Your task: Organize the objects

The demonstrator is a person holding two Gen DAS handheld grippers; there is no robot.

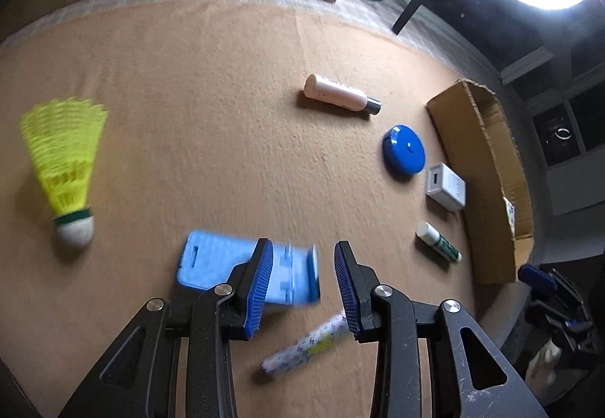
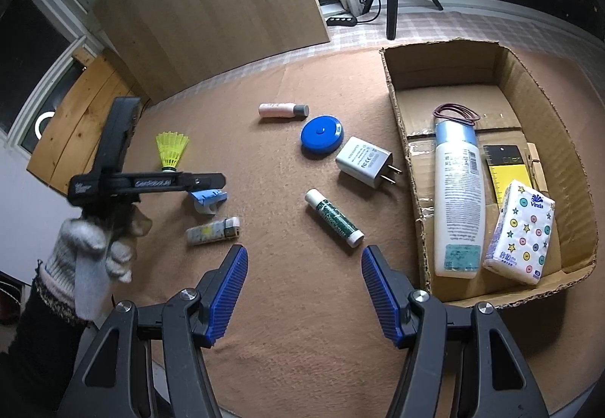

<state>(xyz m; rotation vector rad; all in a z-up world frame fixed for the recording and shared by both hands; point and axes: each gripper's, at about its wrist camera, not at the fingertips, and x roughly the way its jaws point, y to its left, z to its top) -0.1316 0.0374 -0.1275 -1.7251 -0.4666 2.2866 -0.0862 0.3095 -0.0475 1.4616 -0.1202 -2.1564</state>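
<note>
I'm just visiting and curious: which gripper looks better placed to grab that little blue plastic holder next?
Probably the left gripper: it is open and the blue holder lies right at its fingertips. The right gripper, also open, sits nearer the cardboard box.

Left claw (image 1: 302,282) open, blue ribbed pads (image 1: 261,285) spread apart, nothing between them; tilted downward, low over bench. In right wrist view, same claw reaches in from left, held level, gripped from below by gloved left hand (image 2: 98,240) in grey-white knit glove, dark sleeve at wrist. Right claw (image 2: 304,289) open wide, pads (image 2: 228,289) well apart, empty, angled down.
</note>
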